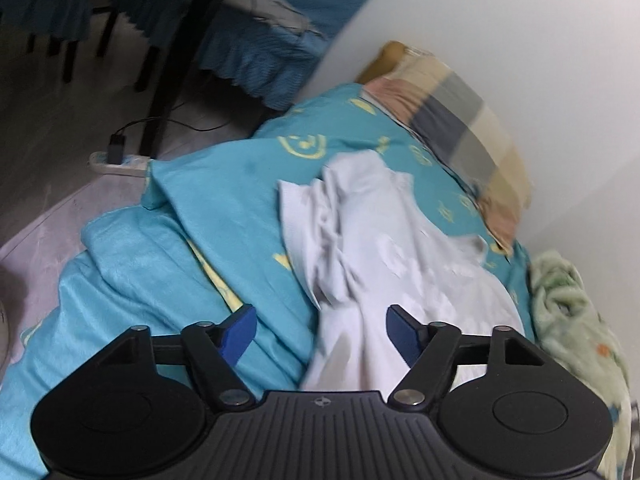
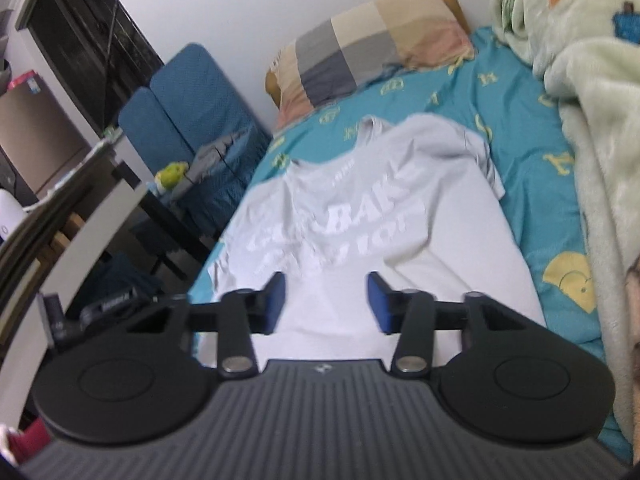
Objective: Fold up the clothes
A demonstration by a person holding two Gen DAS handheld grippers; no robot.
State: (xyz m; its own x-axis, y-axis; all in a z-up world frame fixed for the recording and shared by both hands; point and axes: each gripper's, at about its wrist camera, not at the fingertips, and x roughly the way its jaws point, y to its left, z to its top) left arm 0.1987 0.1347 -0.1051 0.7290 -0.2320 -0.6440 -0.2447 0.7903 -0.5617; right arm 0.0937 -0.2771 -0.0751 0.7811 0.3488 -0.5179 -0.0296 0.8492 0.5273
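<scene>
Both grippers stand with jaws wide apart and hold nothing: the left gripper hangs over the rumpled near edge of the white T-shirt, the right gripper over its smooth lower part. White T-shirt lies on the turquoise bedsheet, collar toward the checked pillow, with a pale green blanket bunched alongside.

White wall, blue padded chairs, grey floor, possibly dark window.
</scene>
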